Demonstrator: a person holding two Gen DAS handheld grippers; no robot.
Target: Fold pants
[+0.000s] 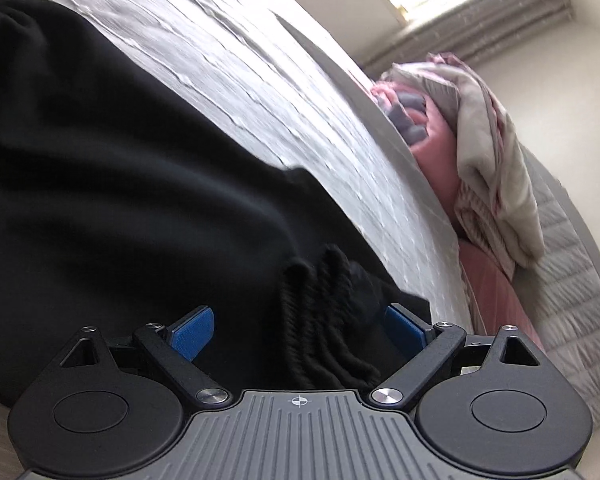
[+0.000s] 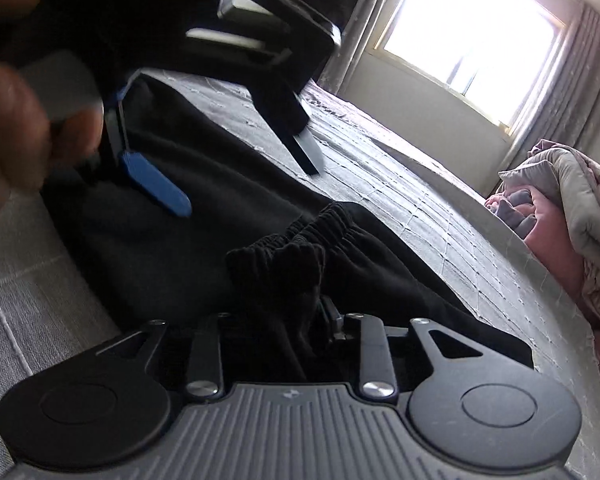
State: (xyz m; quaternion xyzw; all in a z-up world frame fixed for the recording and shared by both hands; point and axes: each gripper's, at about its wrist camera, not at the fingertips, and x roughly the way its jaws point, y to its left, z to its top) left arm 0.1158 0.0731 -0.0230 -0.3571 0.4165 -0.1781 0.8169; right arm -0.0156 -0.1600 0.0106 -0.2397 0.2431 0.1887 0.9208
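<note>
Black pants [image 1: 100, 160] lie spread on a grey quilted bed [image 1: 260, 80]. In the left wrist view my left gripper [image 1: 298, 330] is open: its blue pads [image 1: 192, 332] stand wide apart, and a ribbed black cuff [image 1: 328, 320] lies loose between them. In the right wrist view a bunched ribbed part of the pants [image 2: 276, 272] rises between the fingers of my right gripper [image 2: 276, 304] and hides its pads. The left gripper [image 2: 232, 172] hangs over the pants [image 2: 204, 240] at upper left, its fingers spread, with a hand [image 2: 20, 132] on it.
A heap of pink and beige bedding [image 1: 480, 140] [image 2: 560, 200] lies at the far right of the bed [image 2: 420, 184]. A bright window [image 2: 468, 40] with curtains is behind it. Bare quilt stretches beyond the pants.
</note>
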